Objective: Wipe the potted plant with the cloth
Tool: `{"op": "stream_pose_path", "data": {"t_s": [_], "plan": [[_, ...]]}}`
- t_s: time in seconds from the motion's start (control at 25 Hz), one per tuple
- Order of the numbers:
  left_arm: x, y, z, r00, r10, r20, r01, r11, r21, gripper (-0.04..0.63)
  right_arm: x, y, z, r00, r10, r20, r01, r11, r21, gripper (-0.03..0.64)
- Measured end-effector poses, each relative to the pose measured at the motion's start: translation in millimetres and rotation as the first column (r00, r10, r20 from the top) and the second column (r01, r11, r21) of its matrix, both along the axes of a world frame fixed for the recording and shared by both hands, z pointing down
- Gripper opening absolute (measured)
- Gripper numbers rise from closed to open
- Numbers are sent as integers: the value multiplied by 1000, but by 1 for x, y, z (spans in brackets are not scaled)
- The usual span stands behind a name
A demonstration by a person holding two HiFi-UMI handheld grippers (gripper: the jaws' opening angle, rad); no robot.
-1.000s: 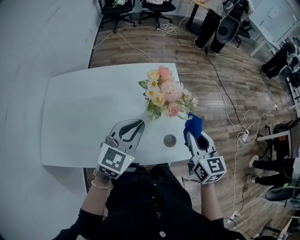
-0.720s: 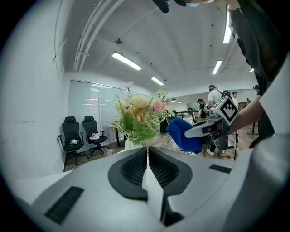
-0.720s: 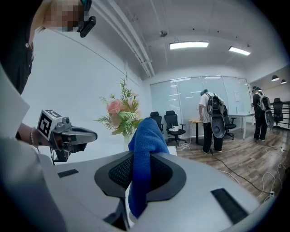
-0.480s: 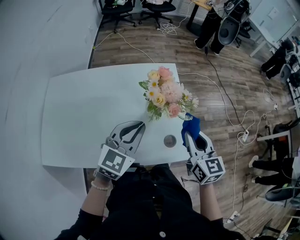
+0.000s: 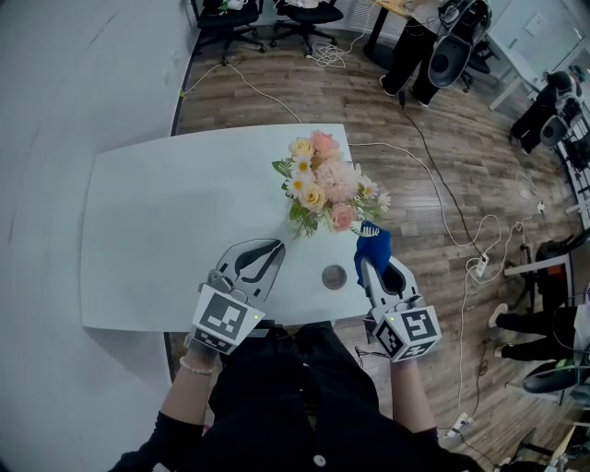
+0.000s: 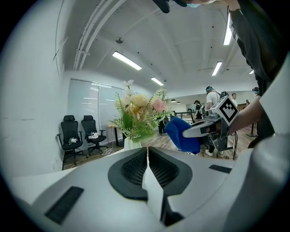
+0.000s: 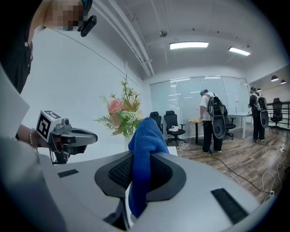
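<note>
A potted plant (image 5: pixel 324 184) with pink, peach and white flowers stands near the right edge of the white table (image 5: pixel 157 221). My right gripper (image 5: pixel 369 261) is shut on a blue cloth (image 5: pixel 375 245), whose bunched end sits just below the lowest flowers at the table's right edge. In the right gripper view the blue cloth (image 7: pixel 142 158) hangs pinched between the pads, with the plant (image 7: pixel 120 113) behind it. My left gripper (image 5: pixel 275 247) is shut with nothing in it, resting over the table's front, left of the plant (image 6: pixel 138 115).
A round grey cable port (image 5: pixel 334 276) is set in the table between the two grippers. Cables (image 5: pixel 442 198) trail over the wooden floor to the right. Office chairs (image 5: pixel 267 18) stand beyond the table, and people with backpacks (image 7: pixel 213 120) stand further off.
My right gripper and the cloth shifted slightly left, closer to the plant. The left gripper has not moved.
</note>
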State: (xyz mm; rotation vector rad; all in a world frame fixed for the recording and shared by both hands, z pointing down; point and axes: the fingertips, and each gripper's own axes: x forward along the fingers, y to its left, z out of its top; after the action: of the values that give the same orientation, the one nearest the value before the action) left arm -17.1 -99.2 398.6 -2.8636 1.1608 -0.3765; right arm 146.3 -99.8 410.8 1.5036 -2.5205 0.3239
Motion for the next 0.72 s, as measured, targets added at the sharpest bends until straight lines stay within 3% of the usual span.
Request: {"op": "stream_pose_path", "data": {"t_s": [0.72], "plan": [[-5, 1, 1, 1000, -6, -15, 6, 1000, -17, 23, -7, 2, 1, 1000, -8, -1, 8, 1000, -10, 78]]}}
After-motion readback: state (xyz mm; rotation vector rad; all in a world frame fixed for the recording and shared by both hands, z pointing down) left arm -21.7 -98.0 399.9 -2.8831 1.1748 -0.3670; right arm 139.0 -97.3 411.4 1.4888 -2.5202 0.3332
